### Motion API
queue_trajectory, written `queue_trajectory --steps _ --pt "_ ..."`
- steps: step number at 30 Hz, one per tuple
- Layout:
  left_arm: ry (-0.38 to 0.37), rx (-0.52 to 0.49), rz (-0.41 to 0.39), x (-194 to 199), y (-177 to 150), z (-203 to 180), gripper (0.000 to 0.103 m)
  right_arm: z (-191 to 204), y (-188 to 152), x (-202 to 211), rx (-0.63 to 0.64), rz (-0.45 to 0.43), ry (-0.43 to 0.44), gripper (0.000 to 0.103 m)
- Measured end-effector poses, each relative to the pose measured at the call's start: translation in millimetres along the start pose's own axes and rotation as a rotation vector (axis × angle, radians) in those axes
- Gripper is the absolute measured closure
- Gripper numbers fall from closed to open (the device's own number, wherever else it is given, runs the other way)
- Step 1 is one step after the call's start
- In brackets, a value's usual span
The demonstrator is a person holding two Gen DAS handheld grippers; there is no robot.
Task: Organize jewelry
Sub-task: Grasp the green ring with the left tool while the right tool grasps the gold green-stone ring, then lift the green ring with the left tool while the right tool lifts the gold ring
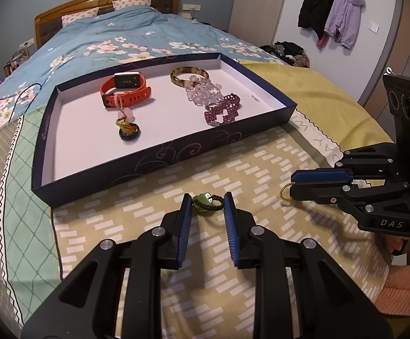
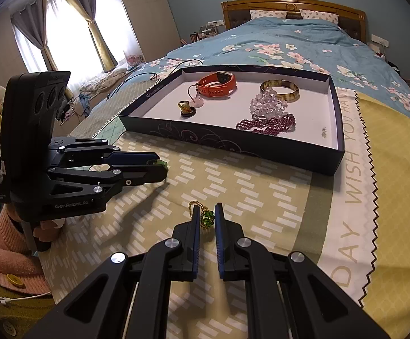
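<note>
A dark blue tray [image 1: 159, 155] [image 2: 233, 141] lies on the bed. It holds an orange watch [image 1: 126, 90] [image 2: 217, 84], a brown bangle [image 1: 189, 75] [image 2: 279, 90], a clear bead bracelet [image 1: 205, 91] [image 2: 267, 104], a purple bead bracelet [image 1: 223, 111] [image 2: 267, 124] and a small charm on a black ring [image 1: 127, 128] [image 2: 186, 108]. My left gripper [image 1: 207, 202] [image 2: 159, 169] is open around a green bead with a black cord [image 1: 205, 202] on the cloth. My right gripper [image 2: 206, 217] [image 1: 291, 185] is shut on a gold chain with a green stone [image 2: 206, 217], the chain loop [image 1: 285, 190] hanging out.
A patterned beige cloth [image 1: 233, 169] [image 2: 261, 197] covers the bed's near part, with a yellow towel [image 1: 318, 93] [image 2: 397, 169] to the right. A blue floral quilt [image 1: 120, 34] lies behind the tray. Cables [image 2: 148, 76] lie left of the tray.
</note>
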State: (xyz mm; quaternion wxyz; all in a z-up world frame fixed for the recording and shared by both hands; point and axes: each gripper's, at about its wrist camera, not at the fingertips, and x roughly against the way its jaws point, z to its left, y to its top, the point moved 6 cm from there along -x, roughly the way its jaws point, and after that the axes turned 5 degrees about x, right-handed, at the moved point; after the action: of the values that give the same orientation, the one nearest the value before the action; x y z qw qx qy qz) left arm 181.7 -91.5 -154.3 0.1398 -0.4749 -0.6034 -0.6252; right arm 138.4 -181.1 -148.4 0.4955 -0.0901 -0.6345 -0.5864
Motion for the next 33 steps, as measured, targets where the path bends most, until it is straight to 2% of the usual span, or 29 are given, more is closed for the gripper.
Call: queue_trajectory --steps 33 --pt "0.040 0.011 -0.121 38 5 -4 0.080 -4 22 19 -0.048 -0.118 0.008 0.095"
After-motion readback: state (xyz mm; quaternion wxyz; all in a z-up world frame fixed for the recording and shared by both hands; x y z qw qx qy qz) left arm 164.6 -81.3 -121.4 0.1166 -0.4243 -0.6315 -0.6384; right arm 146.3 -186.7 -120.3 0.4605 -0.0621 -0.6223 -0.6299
